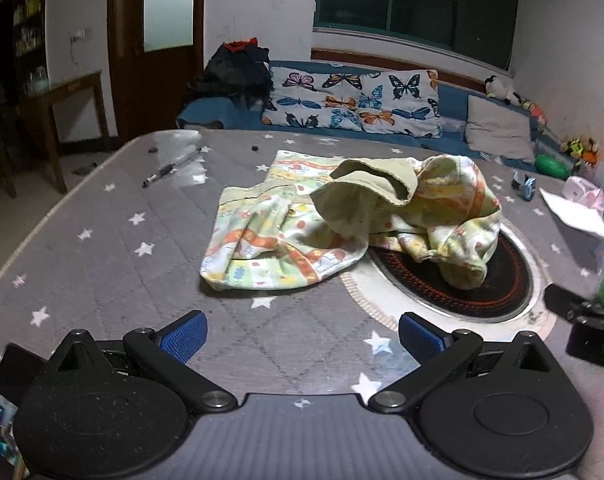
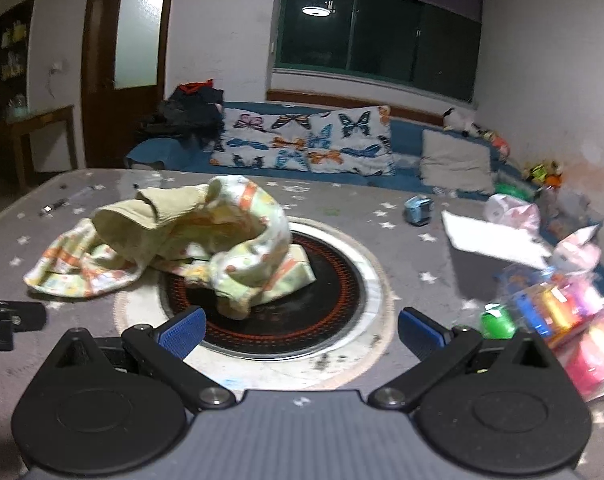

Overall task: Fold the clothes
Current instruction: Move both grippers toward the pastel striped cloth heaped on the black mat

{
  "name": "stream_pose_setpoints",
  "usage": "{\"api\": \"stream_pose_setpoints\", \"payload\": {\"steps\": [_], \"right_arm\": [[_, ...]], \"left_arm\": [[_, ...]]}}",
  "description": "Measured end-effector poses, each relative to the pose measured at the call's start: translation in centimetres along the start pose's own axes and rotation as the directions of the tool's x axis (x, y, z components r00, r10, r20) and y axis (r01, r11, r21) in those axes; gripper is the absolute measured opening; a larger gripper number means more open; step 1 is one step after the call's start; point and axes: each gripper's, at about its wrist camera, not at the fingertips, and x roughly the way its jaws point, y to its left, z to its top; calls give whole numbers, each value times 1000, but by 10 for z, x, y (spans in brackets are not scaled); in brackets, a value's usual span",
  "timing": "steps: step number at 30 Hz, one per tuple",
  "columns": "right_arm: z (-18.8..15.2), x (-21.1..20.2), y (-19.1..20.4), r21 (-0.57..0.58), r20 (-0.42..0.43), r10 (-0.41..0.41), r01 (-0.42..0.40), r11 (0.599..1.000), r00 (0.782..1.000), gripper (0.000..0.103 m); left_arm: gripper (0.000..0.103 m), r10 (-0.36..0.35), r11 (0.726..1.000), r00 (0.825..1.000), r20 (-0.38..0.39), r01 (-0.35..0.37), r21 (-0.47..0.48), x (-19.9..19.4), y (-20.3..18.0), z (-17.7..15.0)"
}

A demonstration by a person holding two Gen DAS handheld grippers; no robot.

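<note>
A crumpled child's garment [image 1: 342, 220], pale yellow-green with orange and colourful print and a plain cuff, lies in a heap on the grey star-patterned table [image 1: 101, 260]. Its right part rests on a round black hotplate [image 1: 482, 288] set into the table. My left gripper [image 1: 302, 338] is open and empty, a little in front of the garment's near edge. In the right wrist view the garment [image 2: 173, 240] lies ahead and to the left, partly over the hotplate [image 2: 322, 300]. My right gripper [image 2: 299, 334] is open and empty above the hotplate's near rim.
A pen [image 1: 169, 168] lies at the far left of the table. White paper [image 2: 494, 240], a small blue toy [image 2: 418, 210], a green cup [image 2: 498, 322] and colourful packages [image 2: 574, 320] crowd the right side. A sofa with butterfly pillows [image 1: 354, 100] stands behind the table.
</note>
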Motion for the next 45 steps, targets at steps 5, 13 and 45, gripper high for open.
{"api": "stream_pose_setpoints", "payload": {"steps": [5, 13, 45], "right_arm": [[2, 9, 0, 24, -22, 45, -44, 999, 999, 103], [8, 24, 7, -13, -48, 50, -51, 999, 998, 103], [-15, 39, 0, -24, -76, 141, -143, 989, 987, 103]], "left_arm": [[103, 52, 998, 998, 19, -53, 45, 3, 0, 3], [103, 82, 996, 995, 48, -84, 31, 8, 10, 11], [103, 60, 998, 998, -26, -59, 13, 37, 19, -3]]}}
